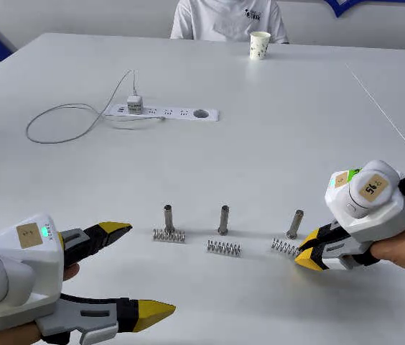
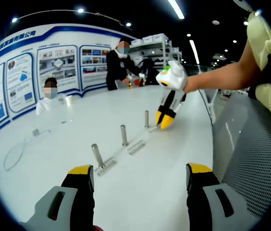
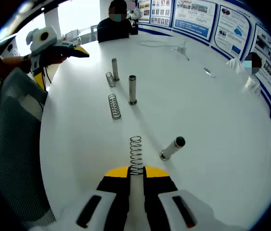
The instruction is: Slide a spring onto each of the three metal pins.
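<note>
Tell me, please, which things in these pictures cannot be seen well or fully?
- Near end of the coiled steel spring: hidden between the right tool's yellow tips, right gripper view.
- Print on the white paper cup: too small, head view.
- White body of the left tool: cut off by the bottom edge, head view.
- Text on the blue wall posters: blurred, left gripper view.

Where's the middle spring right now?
In the head view, the middle spring lies flat on the table, mid-row, just in front of the middle pin.
</note>
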